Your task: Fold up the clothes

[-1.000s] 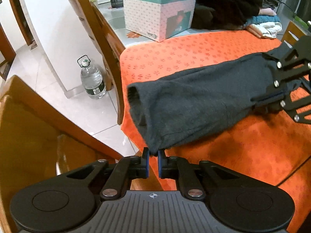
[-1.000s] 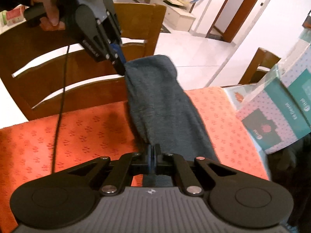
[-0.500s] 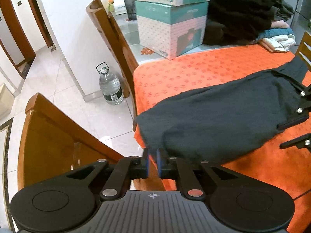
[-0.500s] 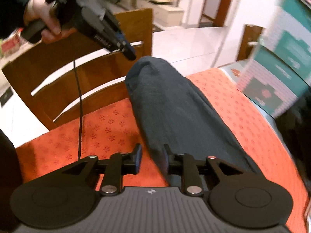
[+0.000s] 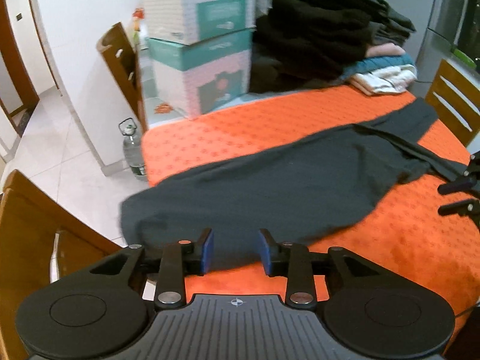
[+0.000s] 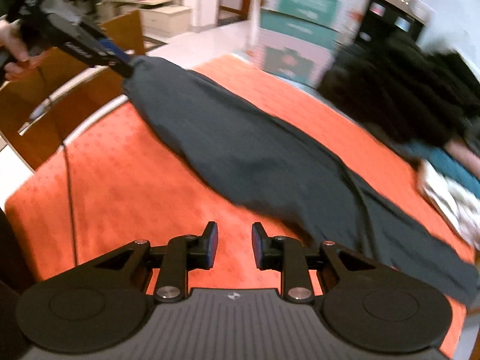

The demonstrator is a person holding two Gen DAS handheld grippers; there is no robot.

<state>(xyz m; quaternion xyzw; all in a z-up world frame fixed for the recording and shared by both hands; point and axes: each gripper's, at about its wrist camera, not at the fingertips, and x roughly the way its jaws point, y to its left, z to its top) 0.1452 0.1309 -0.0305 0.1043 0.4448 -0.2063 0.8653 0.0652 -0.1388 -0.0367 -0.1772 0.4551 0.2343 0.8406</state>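
Observation:
A long dark grey garment (image 5: 270, 186) lies stretched across the orange tablecloth (image 5: 300, 120). One end hangs just past the table's near-left edge. My left gripper (image 5: 236, 250) is open at that end, with the cloth's edge showing in the gap between its blue pads and nothing gripped. In the right wrist view the garment (image 6: 240, 156) runs diagonally from the left gripper (image 6: 117, 57), held by a hand, down to the lower right. My right gripper (image 6: 234, 244) is open over bare tablecloth (image 6: 135, 195), just clear of the cloth. Its fingers (image 5: 459, 192) show at the left wrist view's right edge.
Stacked pink-and-teal boxes (image 5: 204, 60) and a pile of dark and folded clothes (image 5: 324, 39) fill the far side of the table. Wooden chairs stand at the left (image 5: 123, 60), near left (image 5: 30, 225) and right (image 5: 450, 105). A water bottle (image 5: 132, 150) is on the floor.
Both grippers have opened and let go of the garment, which has dropped from hanging between them to lying flat. The right gripper has drawn back off the cloth.

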